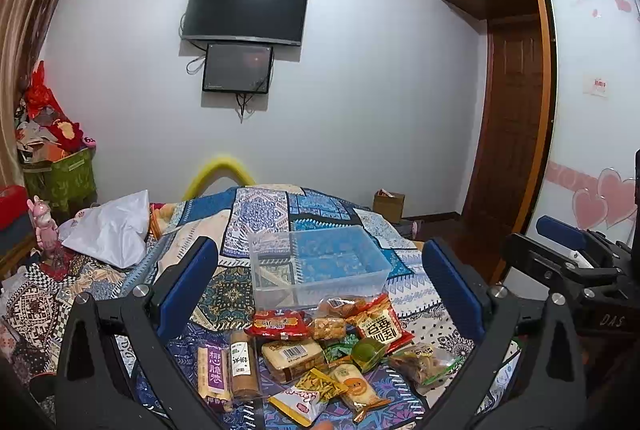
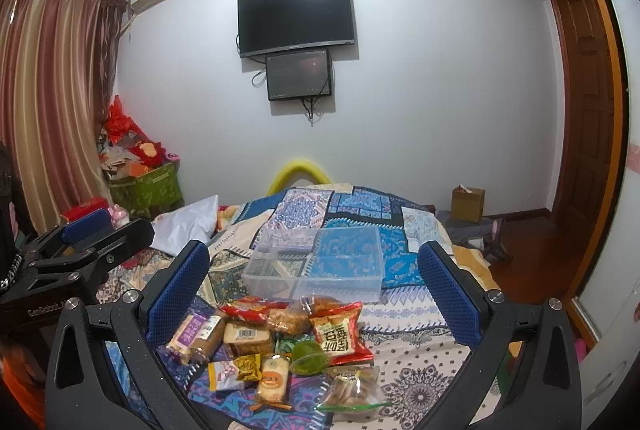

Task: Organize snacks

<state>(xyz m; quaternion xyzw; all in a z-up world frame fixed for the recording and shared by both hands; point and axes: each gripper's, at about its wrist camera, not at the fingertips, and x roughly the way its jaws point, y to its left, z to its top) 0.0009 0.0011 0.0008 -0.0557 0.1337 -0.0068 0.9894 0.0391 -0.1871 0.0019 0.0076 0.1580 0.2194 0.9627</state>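
Patchwork cotton covers the bed [image 1: 256, 213], on which all task items are laid. A clear plastic bin [image 1: 320, 266] is set on the quilt, upright and empty, just beyond a loose heap of snacks [image 1: 316, 346]. The heap is made up of small film-wrapped packets: a red packet [image 2: 340, 338], a bagged biscuit stack [image 1: 292, 354], a purple roll [image 1: 214, 374] and a green jelly cup [image 2: 308, 352], several touching or overlapping.

The packets are judged light, soft and slippery; contents such as biscuits are likely fragile. A hold across the packet body, or on a crimped end seal, with gentle closing force is advised. The cup is judged stiffer and is best taken across its sides.

The left gripper [image 1: 320, 290] is spread wide with nothing held. The right gripper [image 2: 314, 294] is likewise spread wide and empty. Both hover short of the heap.

Curtains [image 2: 52, 101] are shown fully only in the right view; a heart-decorated wardrobe door [image 1: 592, 117] is shown only in the left view.
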